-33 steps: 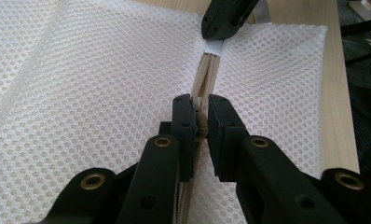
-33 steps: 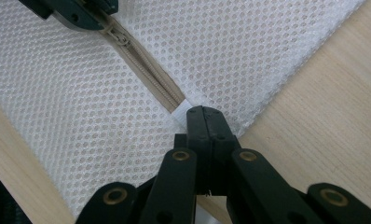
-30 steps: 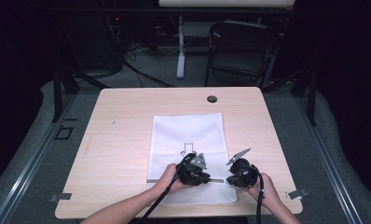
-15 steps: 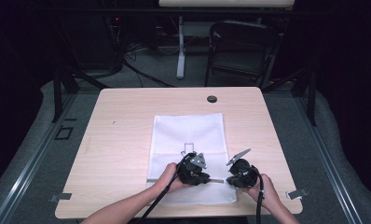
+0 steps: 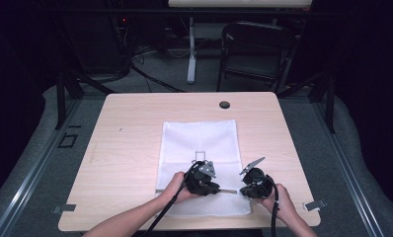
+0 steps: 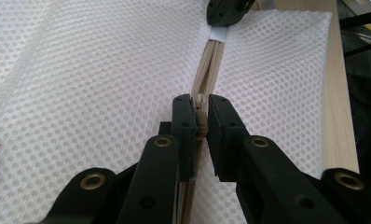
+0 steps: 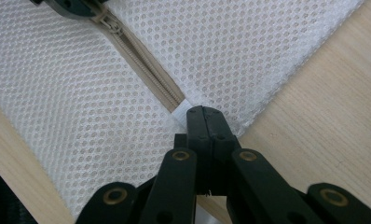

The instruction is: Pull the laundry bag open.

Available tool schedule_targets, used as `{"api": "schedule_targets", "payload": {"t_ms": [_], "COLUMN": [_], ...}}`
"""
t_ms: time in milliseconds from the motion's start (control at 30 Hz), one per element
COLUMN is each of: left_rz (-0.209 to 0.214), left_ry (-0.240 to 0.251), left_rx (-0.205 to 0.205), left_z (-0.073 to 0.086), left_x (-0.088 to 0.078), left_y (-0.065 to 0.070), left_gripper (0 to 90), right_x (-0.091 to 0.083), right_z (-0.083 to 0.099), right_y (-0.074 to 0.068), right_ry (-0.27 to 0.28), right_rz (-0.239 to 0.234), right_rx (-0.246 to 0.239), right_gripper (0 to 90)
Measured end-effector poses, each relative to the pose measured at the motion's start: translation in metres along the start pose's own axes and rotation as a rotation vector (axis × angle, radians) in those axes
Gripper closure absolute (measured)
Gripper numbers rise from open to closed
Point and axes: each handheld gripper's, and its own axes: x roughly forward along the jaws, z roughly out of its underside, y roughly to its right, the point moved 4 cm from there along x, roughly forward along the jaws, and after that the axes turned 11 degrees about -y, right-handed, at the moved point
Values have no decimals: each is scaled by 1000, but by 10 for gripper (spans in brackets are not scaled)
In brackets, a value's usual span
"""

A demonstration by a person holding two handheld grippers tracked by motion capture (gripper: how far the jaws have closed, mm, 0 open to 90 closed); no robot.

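— What lies on the desk [image 5: 135,148]?

— A white mesh laundry bag [image 5: 199,143], flat, running from about the middle of the desk to its near edge and set a little toward the right side. A small dark printed outline shows near the bag's middle. By the far edge of the desk is a dark round cable hole [image 5: 224,104].

— And the zipper?

— A beige zipper [image 7: 146,63] runs across the near part of the bag, roughly parallel to the desk's near edge. In the right gripper view its teeth look meshed along the stretch in sight, ending at a small white fabric tab [image 7: 181,111].

— How does the left gripper [image 6: 200,116] stand?

— Its jaws are pressed onto the beige zipper slider [image 6: 201,114], which sits pinched between the two pads. In the high view it is over the near part of the bag, held by the person's left hand [image 5: 177,187].

— And the right gripper [image 7: 203,121]?

— Its jaws are closed tight together at the white tab at the zipper's end, near the bag's right edge; the tab goes in under the tips, so it seems to be nipped there. Bare wood shows just beside it. The person's right hand [image 5: 283,205] holds it near the desk's near right corner.

— How far apart are the two?

— Near each other, with a short stretch of zipper between them. Each gripper's camera catches the other at the top of its frame.
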Motion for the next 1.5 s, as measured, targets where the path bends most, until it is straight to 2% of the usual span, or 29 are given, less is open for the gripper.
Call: {"api": "schedule_targets", "payload": {"t_ms": [33,233,267,300,333,400,467,600,767,800,1033,1167,1367,1500], "left_rz": [-12,-2,-10,-10,2,-3,1,-6,0,-4,-12,-5,-13,-18], "left_ry": [-16,9,-1,-6,12,2,22,11,29,23,25,17,17,18], "left_rx": [1,10,14,5,-3,2,-7,0,-4,0,11,2,10,-2], "left_z": [1,2,2,3,4,6,8,11,14,15,15,21,24,29], "left_x": [-2,-5,-6,-8,-8,-11,-13,-15,-17,-18,-18,-22,-25,-27], "left_y": [0,0,0,0,0,-1,-2,-2,-2,-2,-1,-2,-2,-4], "left_gripper": [818,818,818,818,818,818,818,818,818,818,818,818,818,817], "right_x": [0,0,0,0,0,0,0,0,0,0,0,0,0,0], "right_z": [0,0,0,0,0,0,0,-1,-1,-1,0,0,-1,0], "right_y": [0,-1,-1,0,0,0,0,0,-1,-2,0,0,0,0], "right_ry": [0,-2,1,-4,-5,-5,-8,-8,-2,0,-8,-9,-3,-10], "right_rz": [0,-2,-3,-3,-1,-5,-4,-4,-2,-14,-2,-5,-2,-3], "right_rx": [-1,0,4,-1,-1,-1,0,-1,5,6,-3,0,2,0], "right_gripper": [900,900,900,900,900,900,900,900,900,900,900,900,900,900]}}
